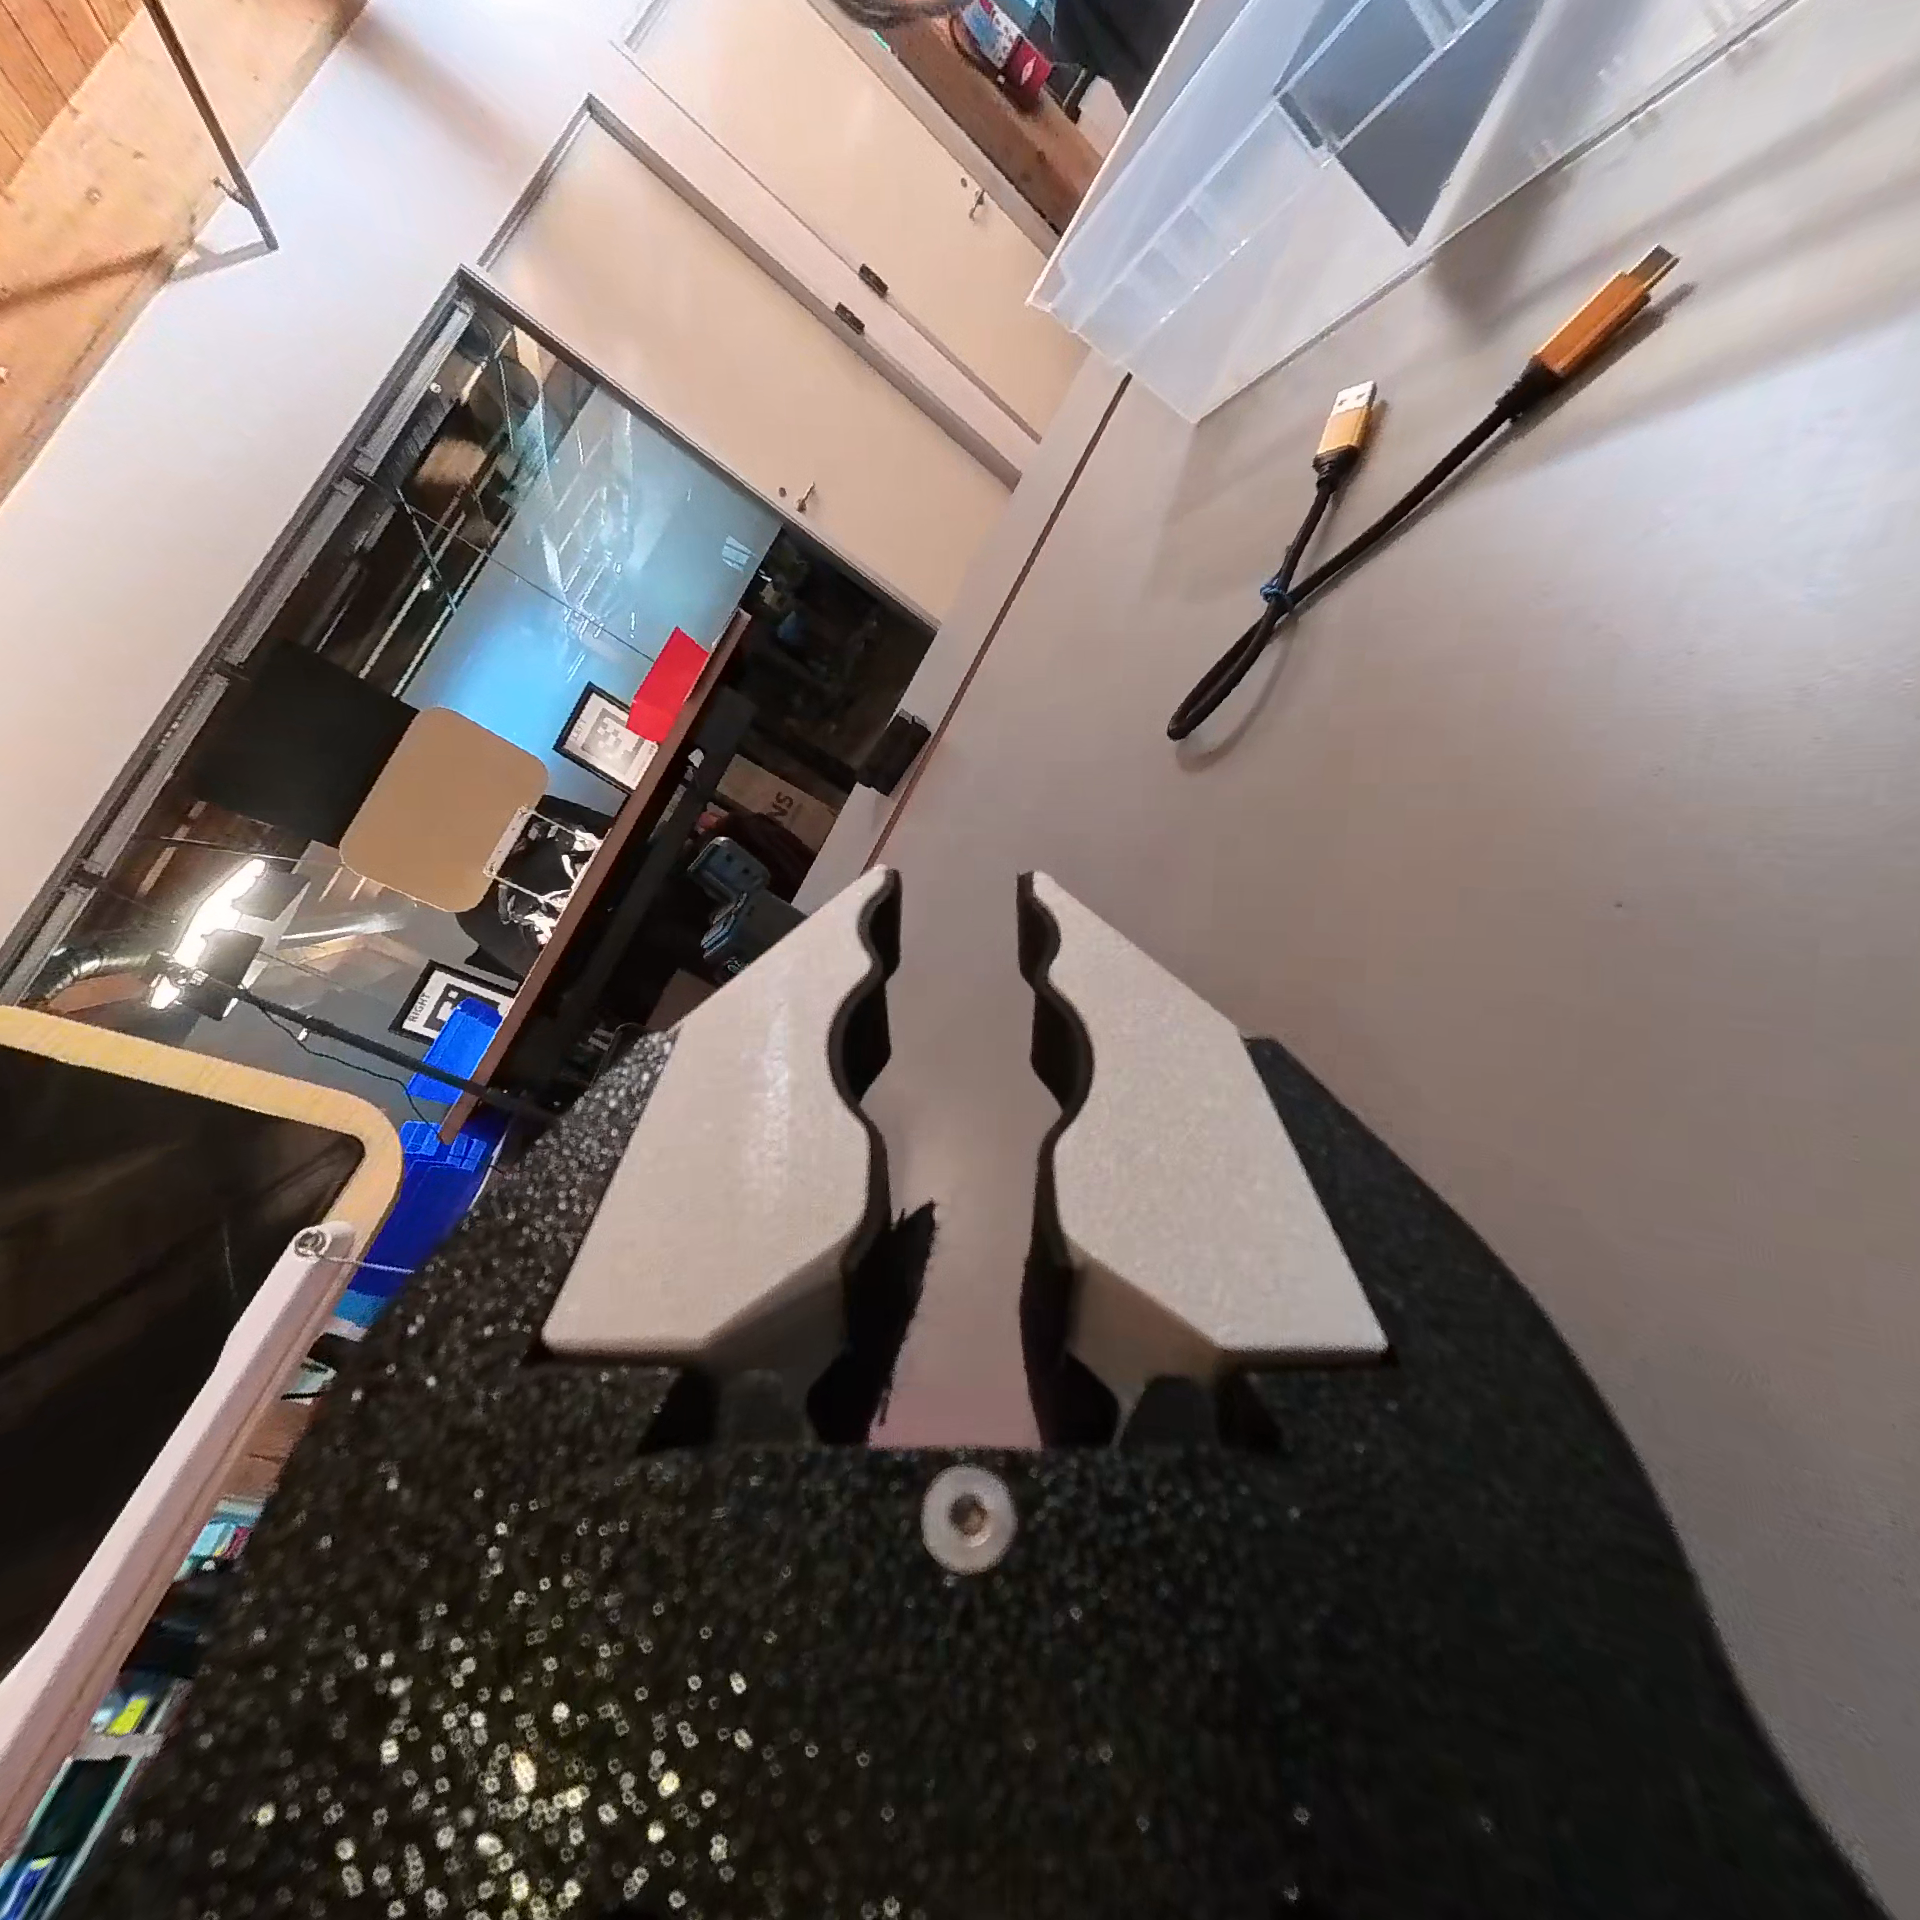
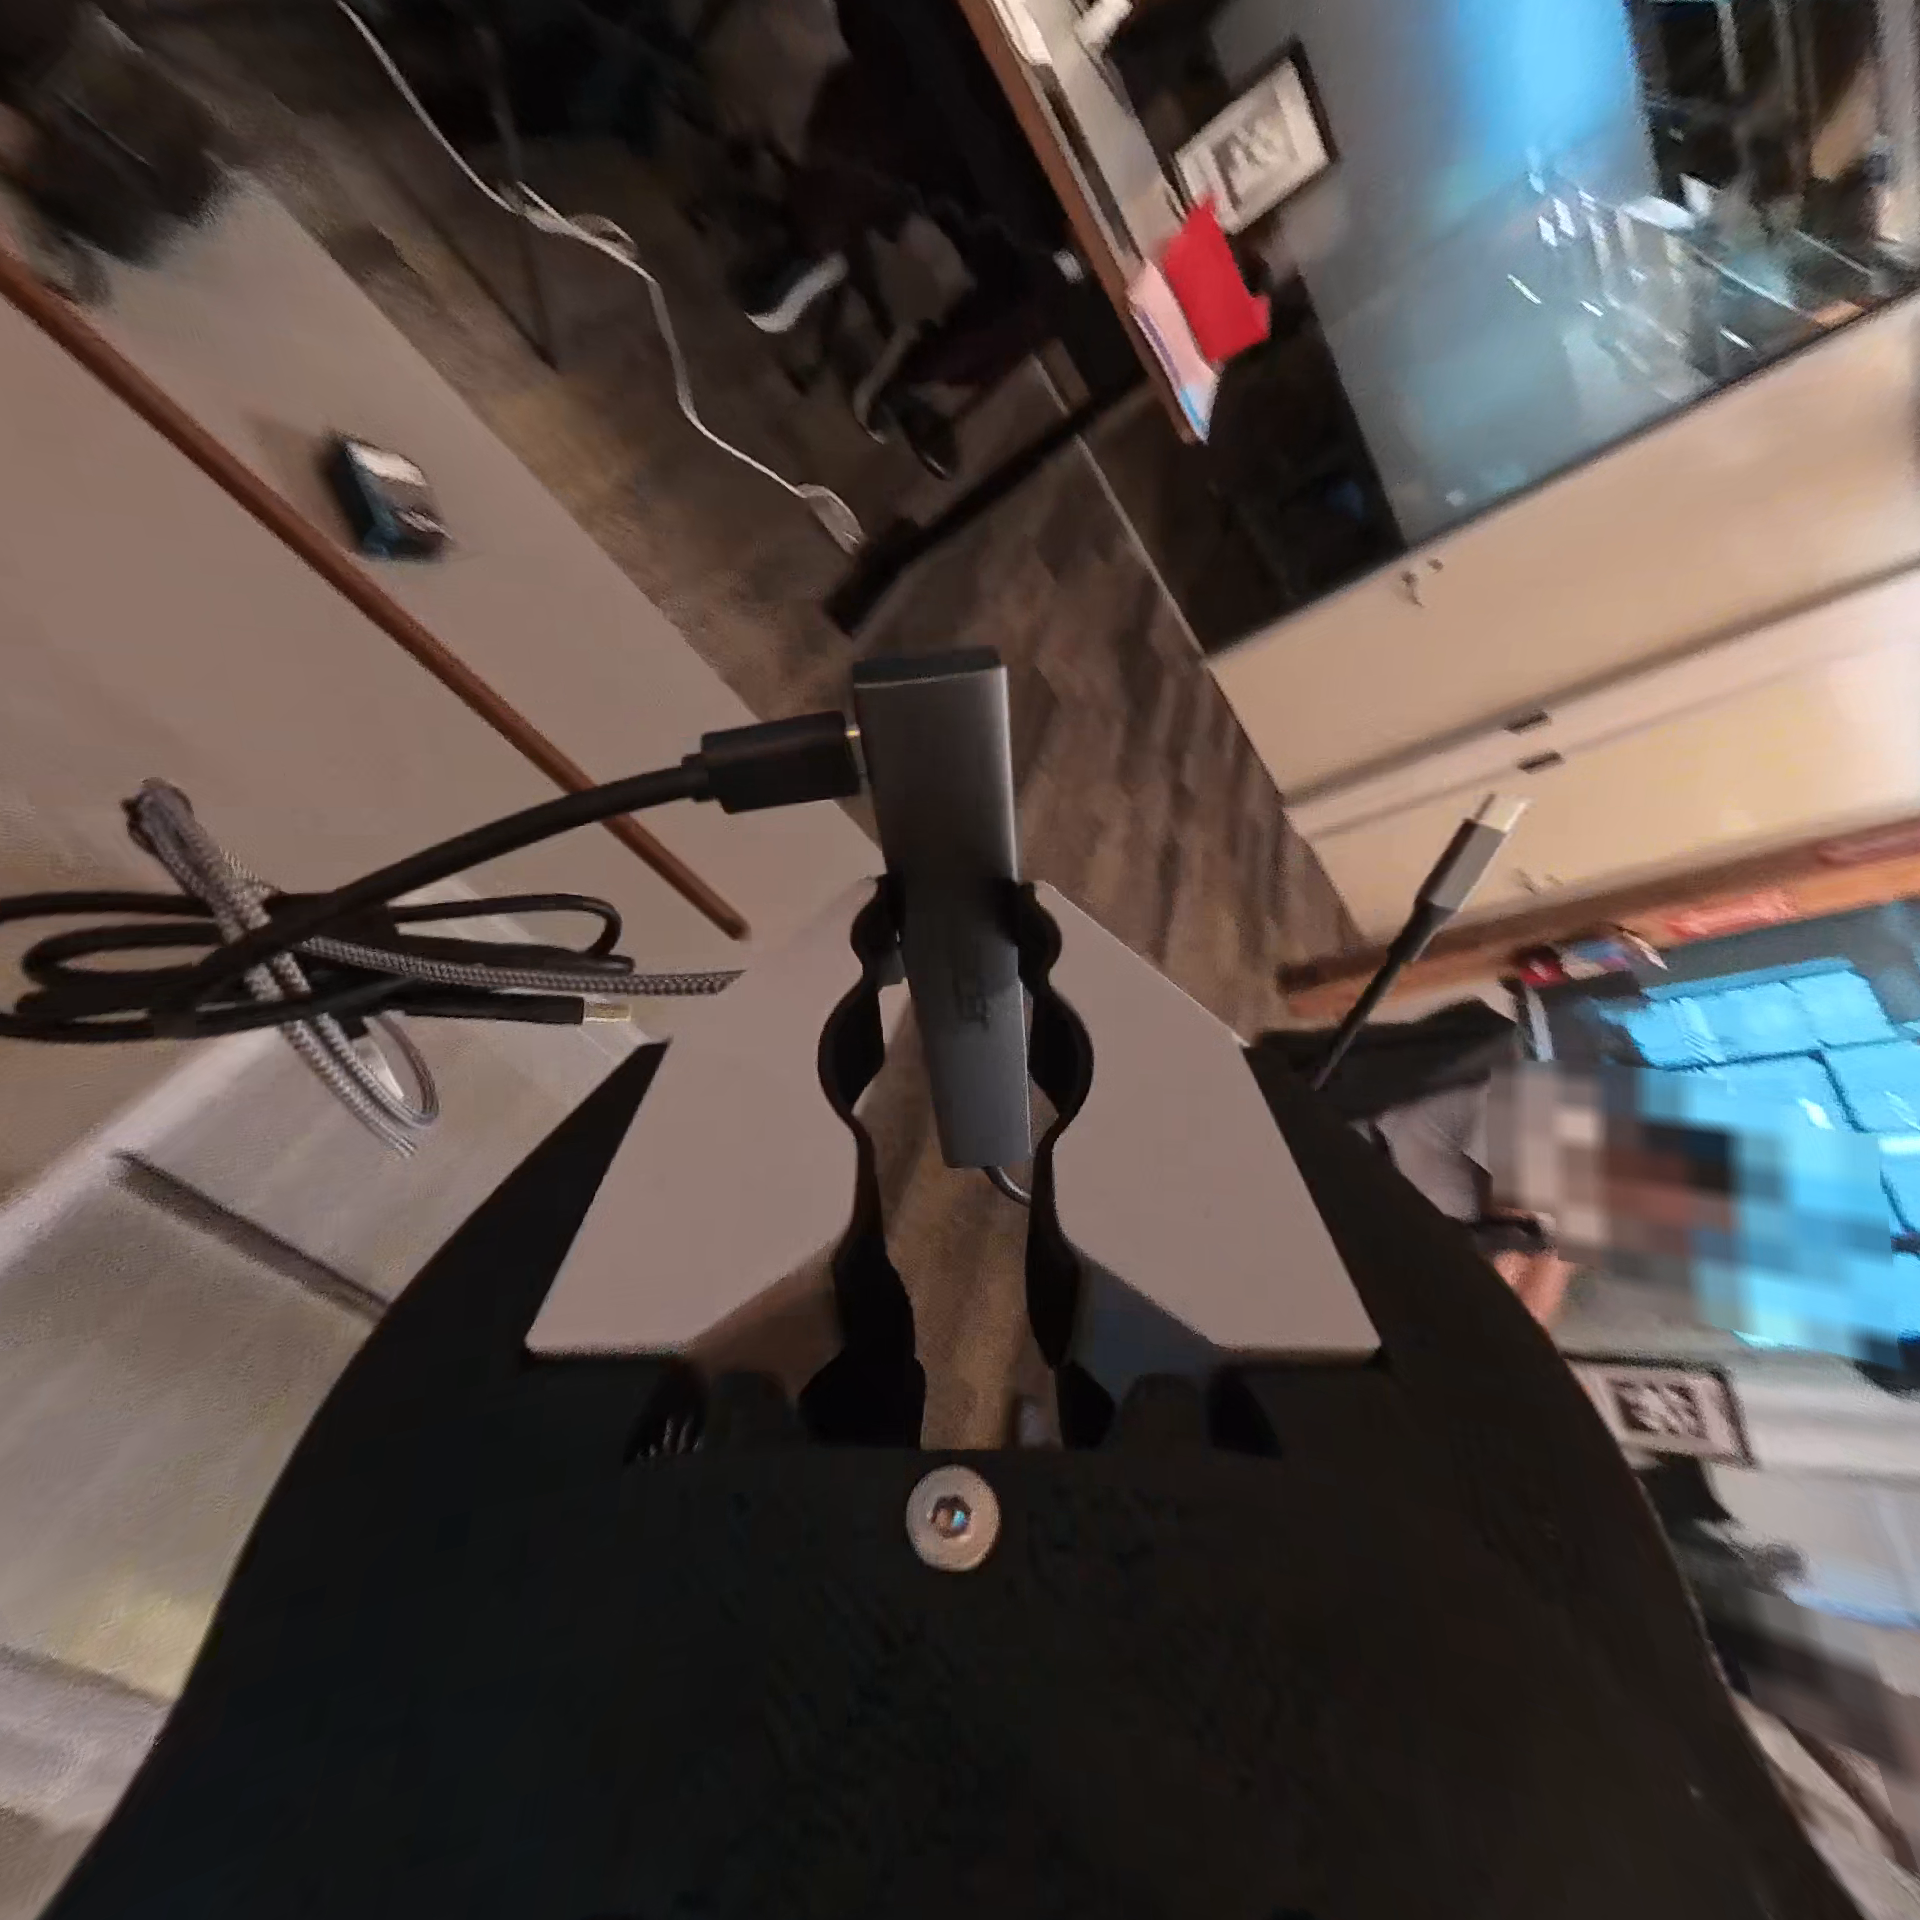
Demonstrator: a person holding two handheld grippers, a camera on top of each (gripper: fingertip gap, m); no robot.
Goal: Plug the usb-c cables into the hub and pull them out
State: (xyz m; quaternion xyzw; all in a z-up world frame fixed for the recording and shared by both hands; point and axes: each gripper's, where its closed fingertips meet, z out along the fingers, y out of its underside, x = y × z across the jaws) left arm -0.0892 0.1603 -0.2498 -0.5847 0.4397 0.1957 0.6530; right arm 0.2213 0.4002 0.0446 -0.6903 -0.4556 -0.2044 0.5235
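Note:
In the right wrist view my right gripper [image 2: 954,894] is shut on a slim grey hub [image 2: 940,831] and holds it up off the table. A black cable's plug [image 2: 779,761] sits in the hub's left side. The hub's own grey lead with its plug [image 2: 1475,842] sticks up at the right. A bundle of black and braided grey cables [image 2: 312,966] lies on the table at the left. In the left wrist view my left gripper [image 1: 958,894] is open and empty above the table. A short black cable with two gold plugs [image 1: 1455,457] lies ahead of it to the right.
A clear plastic organiser box [image 1: 1351,187] stands at the table's far end, just beyond the gold-plug cable. A small dark blue box [image 2: 390,499] lies on the table in the right wrist view. The table's brown edge [image 1: 997,644] runs beside my left gripper. A screen [image 1: 135,1247] stands at the left. Left tips to right tips: about 50 cm.

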